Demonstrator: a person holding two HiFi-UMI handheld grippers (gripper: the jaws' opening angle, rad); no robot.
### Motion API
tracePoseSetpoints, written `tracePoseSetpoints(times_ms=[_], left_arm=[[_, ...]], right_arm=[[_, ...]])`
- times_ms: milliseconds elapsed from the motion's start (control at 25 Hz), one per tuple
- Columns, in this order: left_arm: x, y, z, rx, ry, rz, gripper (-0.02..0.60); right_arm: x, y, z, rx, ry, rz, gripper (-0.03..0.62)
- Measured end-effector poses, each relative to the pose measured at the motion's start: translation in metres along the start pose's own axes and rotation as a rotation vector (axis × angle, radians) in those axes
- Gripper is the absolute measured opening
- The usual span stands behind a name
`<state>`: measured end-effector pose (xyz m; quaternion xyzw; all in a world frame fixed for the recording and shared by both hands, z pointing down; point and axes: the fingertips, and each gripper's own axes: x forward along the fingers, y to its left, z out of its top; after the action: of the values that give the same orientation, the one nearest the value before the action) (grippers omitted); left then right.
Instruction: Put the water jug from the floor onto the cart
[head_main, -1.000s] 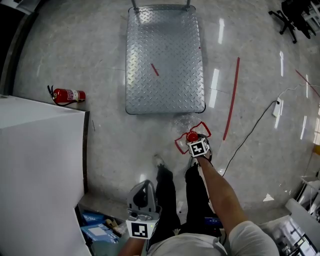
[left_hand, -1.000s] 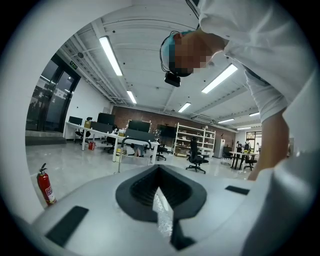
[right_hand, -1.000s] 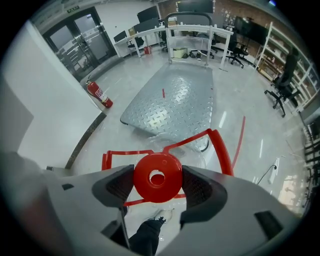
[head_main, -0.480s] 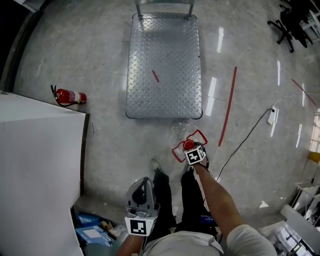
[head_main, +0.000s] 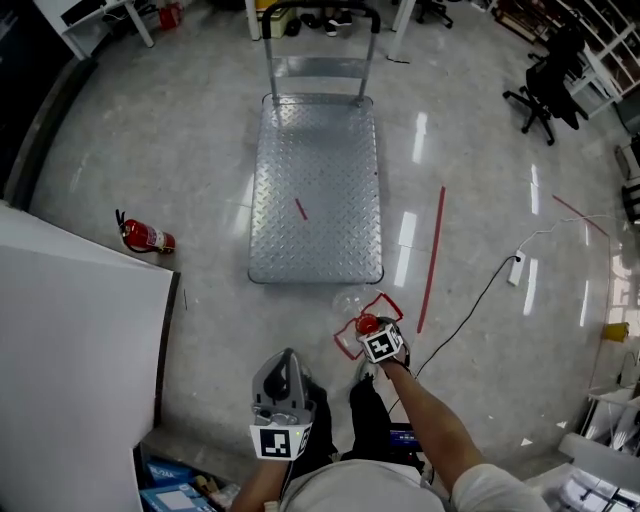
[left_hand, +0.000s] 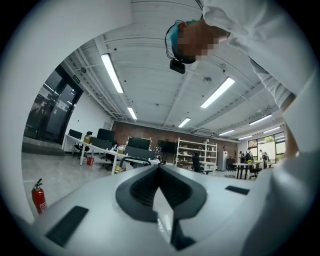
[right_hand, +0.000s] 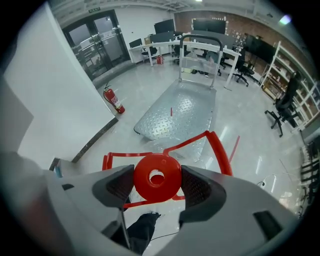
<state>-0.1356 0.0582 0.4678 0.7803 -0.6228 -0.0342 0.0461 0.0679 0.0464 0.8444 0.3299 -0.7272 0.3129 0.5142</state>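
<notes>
The cart (head_main: 315, 190) is a big flat checker-plate deck with nothing on it. The water jug (head_main: 352, 310) is just short of its near edge, right by the person's feet. Honestly the jug body is so clear I can't tell if it's off the floor or not.

Risk as I see it: the right gripper (right_hand: 157, 179) is pinching only the round red cap (right_hand: 157, 177), so all the weight would hang from that. If the cap slips or the jug swings, it drops or clips the deck edge.

Head view gives the gap to the cart, while the right gripper view shows the actual pinch. The left gripper (left_hand: 160, 175) has its jaws pressed together on nothing, aimed at the ceiling, and only its own view shows that.
</notes>
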Motion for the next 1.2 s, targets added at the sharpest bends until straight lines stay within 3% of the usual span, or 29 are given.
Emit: tracePoseSetpoints(times_ms=[440, 840, 1200], left_arm=[[0.009, -0.013, 0.034, 0.034, -0.045, -0.028, 0.003], [0.007, -0.016, 0.032, 0.051, -0.033, -0.053, 0.003], [0.018, -0.005, 0.016, 0.050, 0.001, -0.047, 0.003]], right_arm=[[-0.075, -0.026, 0.062, 0.040, -0.126, -0.028, 0.295], [-0.069, -0.063, 0.138, 0.050, -0.231, -0.068, 0.295], [-0.050, -0.081, 0.178, 0.111, -0.293, -0.073, 0.295]])
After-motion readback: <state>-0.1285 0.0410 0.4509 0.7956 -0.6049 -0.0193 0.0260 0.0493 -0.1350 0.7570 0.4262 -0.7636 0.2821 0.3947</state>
